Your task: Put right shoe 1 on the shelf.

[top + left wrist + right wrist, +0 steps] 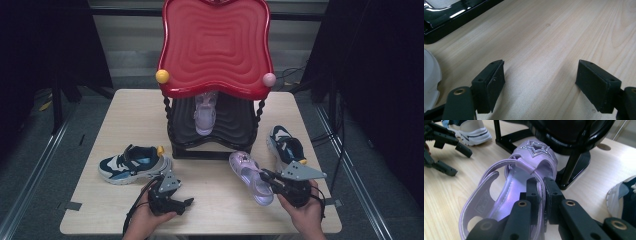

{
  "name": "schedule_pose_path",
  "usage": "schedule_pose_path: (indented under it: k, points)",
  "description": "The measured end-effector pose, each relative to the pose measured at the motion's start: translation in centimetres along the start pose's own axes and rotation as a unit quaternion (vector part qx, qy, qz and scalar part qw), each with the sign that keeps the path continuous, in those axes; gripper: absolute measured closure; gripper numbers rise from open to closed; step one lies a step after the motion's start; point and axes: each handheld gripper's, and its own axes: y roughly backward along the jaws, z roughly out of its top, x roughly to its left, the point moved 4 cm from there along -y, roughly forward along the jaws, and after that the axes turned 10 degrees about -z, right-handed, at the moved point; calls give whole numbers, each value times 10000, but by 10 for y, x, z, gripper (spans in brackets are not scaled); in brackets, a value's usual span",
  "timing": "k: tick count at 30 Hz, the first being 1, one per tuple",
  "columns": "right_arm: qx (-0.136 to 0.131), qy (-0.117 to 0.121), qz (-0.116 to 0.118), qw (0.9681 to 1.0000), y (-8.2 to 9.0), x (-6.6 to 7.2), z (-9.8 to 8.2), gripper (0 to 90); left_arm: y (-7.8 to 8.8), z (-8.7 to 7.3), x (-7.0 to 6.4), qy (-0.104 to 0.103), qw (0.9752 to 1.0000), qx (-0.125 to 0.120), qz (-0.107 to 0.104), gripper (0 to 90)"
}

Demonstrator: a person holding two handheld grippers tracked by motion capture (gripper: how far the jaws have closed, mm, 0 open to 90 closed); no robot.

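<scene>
Purple sandal (521, 182) sits right at my right claw (541, 192), whose jaws are pinched together on its side strap, one pad inside the shoe and one outside. It lies on the wooden table (130, 115) just before the black base of the shoe rack (215, 45). My left claw (540, 82) rests over bare wood, jaws apart, gripping nothing.

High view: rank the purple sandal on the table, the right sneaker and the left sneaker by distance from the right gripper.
1. Purple sandal: clamped in the right gripper jaws.
2. Right sneaker: just behind it, right edge.
3. Left sneaker: far left of the table.
</scene>
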Motion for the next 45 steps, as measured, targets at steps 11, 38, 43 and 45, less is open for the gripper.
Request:
schedule_pose_path:
  k: [11, 38, 43, 45]
  points:
    - [8, 244, 229, 9994, 2, 11, 17, 836, 0, 0, 0, -2, 10000, 4, -2, 224]
    - [-513, -66, -598, 9969, -10, -1, 73, 837, 0, 0, 0, 0, 10000, -1, 0, 224]
    - [-551, -190, -875, 9945, -22, 0, 80, 837, 0, 0, 0, 2, 10000, -2, 1, 224]
    - [-550, -277, -955, 9935, -27, 1, 82, 838, 0, 0, 0, -15, 10000, 15, -1, 224]
